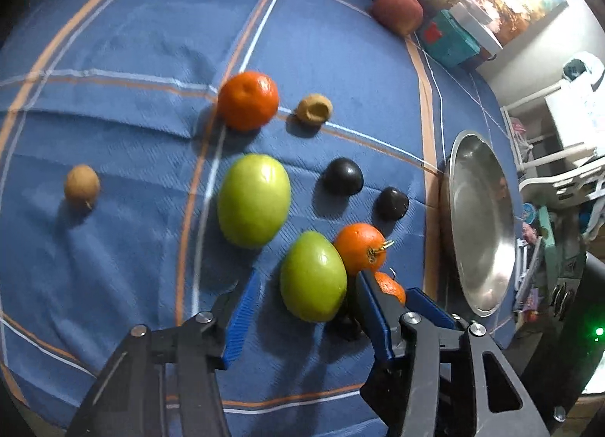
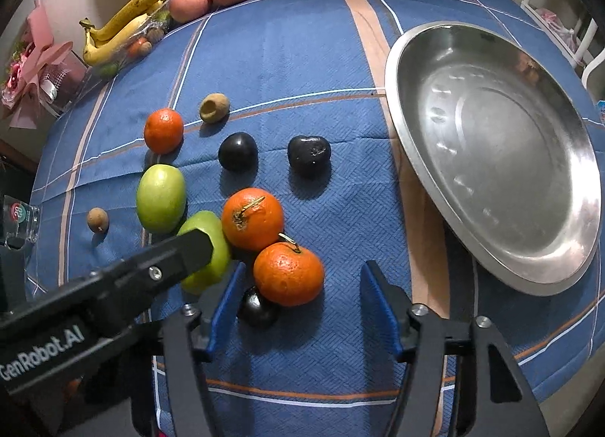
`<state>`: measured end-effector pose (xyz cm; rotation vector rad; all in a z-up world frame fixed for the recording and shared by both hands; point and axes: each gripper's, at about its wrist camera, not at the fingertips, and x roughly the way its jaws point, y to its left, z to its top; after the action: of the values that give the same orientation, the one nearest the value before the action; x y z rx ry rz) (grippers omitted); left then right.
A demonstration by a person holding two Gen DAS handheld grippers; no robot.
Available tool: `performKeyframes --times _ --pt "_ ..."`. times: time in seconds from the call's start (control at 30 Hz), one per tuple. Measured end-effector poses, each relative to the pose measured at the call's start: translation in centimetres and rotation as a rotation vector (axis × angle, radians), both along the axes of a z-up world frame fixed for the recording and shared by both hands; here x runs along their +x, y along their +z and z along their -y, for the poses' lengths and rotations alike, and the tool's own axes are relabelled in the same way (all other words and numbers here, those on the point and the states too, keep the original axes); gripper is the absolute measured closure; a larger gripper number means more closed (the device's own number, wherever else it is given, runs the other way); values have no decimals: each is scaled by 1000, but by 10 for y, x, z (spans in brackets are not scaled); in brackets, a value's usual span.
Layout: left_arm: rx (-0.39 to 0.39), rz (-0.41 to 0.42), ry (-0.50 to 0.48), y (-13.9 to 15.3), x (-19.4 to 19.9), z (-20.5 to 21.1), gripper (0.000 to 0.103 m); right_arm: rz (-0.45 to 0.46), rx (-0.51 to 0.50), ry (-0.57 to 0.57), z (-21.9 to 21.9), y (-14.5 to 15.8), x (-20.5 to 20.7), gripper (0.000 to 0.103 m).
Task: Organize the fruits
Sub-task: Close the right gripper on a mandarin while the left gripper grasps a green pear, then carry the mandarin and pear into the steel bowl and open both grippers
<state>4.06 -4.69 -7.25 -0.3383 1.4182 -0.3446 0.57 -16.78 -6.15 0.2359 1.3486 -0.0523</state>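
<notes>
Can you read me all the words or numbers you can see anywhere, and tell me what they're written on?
"GenRobot.AI": white letters on the black body of the left gripper, seen from the right wrist view.
Round red and green label on the clear container at the left edge: too blurred to read.
Red mark on the teal box: too blurred to read.
Nothing else readable.

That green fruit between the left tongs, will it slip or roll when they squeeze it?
The green fruit looks smooth and glossy, so it may slip. Its egg shape would probably roll on the flat tablecloth. It leans against an orange, which might get nudged.
</notes>
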Motion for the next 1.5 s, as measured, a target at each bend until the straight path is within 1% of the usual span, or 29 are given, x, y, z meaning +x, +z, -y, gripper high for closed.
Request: performKeyframes --times 0.07,0.13,0.2,0.27,0.37,0.47,0.6,0.87,1.0,1.13,1.23,1.37,1.5 --pt "-44 -28 13 -5 1 -2 52 -1 3 -3 1 0 1 48" --pt "-69 -44 21 -6 -1 -6 54 1 21 -8 3 0 0 51" --pt "-57 -38 21 -5 -1 -6 57 1 28 -5 7 1 -4 53" --pt "-49 -34 25 -5 0 -4 61 1 26 4 5 1 -3 57" --pt "-52 -34 27 -5 -1 -7 62 2 27 14 2 1 -1 61" --pt "-54 -33 34 -6 -1 -7 62 0 29 16 0 1 0 62" --pt "-78 -39 64 -7 -1 -17 62 4 36 10 0 2 -1 64" --pt "-68 -15 94 0 0 -29 63 18 46 -3 8 7 -4 65" --pt "-62 5 92 6 -1 -32 63 29 31 -7 8 12 -5 65" --pt "-72 18 91 11 -2 -33 63 42 8 -17 8 17 -8 65" --pt "-94 27 89 16 -3 -34 63 63 0 -18 8 24 -11 65" --pt "-120 70 84 28 -5 -35 63 108 9 -30 10 37 -15 65" --pt "-108 124 84 42 -2 -36 63 171 -16 -46 8 58 -17 65"
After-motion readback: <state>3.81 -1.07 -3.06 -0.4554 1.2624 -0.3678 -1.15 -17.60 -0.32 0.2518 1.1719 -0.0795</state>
